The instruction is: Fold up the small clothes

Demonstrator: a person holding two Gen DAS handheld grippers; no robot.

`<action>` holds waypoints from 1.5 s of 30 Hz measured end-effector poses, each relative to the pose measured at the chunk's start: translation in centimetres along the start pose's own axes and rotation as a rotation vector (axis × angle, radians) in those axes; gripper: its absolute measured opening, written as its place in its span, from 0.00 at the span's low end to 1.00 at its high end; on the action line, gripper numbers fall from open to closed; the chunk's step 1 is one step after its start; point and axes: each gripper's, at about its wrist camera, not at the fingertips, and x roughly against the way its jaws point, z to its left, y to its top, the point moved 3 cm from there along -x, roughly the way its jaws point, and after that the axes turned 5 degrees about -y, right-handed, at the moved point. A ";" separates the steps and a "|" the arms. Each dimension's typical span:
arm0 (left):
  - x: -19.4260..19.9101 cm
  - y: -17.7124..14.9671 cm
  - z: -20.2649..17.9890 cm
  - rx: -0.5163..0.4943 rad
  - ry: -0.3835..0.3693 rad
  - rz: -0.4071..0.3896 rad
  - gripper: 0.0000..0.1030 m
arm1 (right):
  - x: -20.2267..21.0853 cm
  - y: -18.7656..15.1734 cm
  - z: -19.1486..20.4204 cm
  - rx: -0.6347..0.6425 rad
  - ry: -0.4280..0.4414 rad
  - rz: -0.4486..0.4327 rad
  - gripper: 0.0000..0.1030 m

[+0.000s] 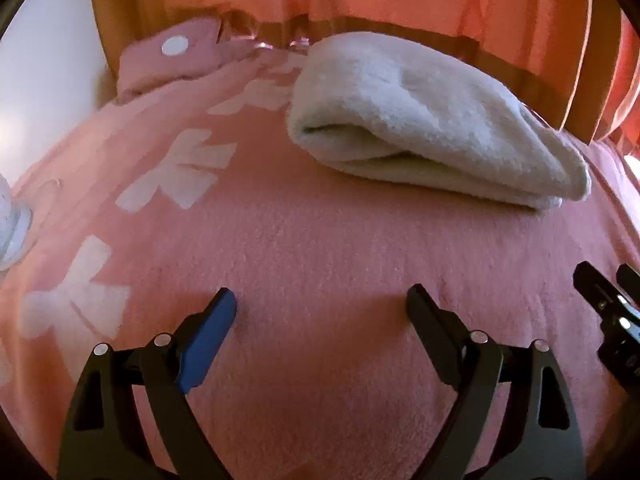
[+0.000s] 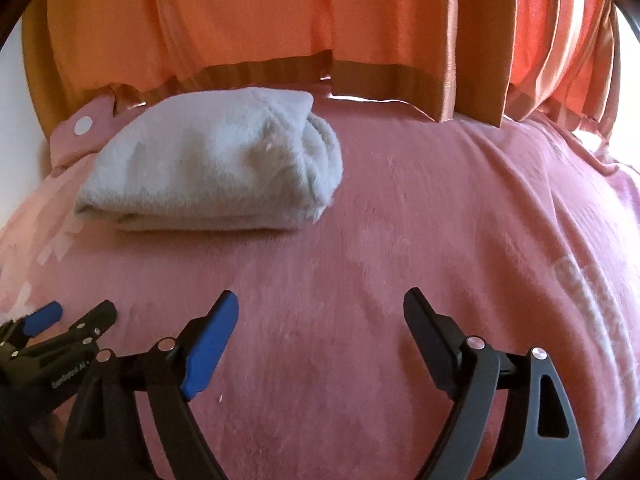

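A folded fluffy white garment lies on a pink blanket with white bow prints, toward the far side. In the right wrist view the same garment sits at the upper left. My left gripper hovers over bare blanket short of the garment, jaws wide apart, nothing between them. My right gripper is likewise open and empty above the blanket. Each gripper shows in the other's view: the right gripper at the right edge, the left gripper at the lower left.
Orange curtains hang behind the bed along its far edge. A pink pillow with a white dot lies at the far left. A pale blue-white item peeks in at the left edge. A white wall stands left.
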 end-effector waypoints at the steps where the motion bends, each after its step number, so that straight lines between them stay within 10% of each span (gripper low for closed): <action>1: 0.0 -0.1 -0.1 -0.007 0.002 -0.005 0.82 | 0.0 -0.2 0.3 0.009 -0.003 -0.003 0.80; 45: -0.6 -0.3 -0.2 -0.002 0.040 -0.017 0.93 | -1.5 -1.5 1.5 0.021 -0.008 0.058 0.83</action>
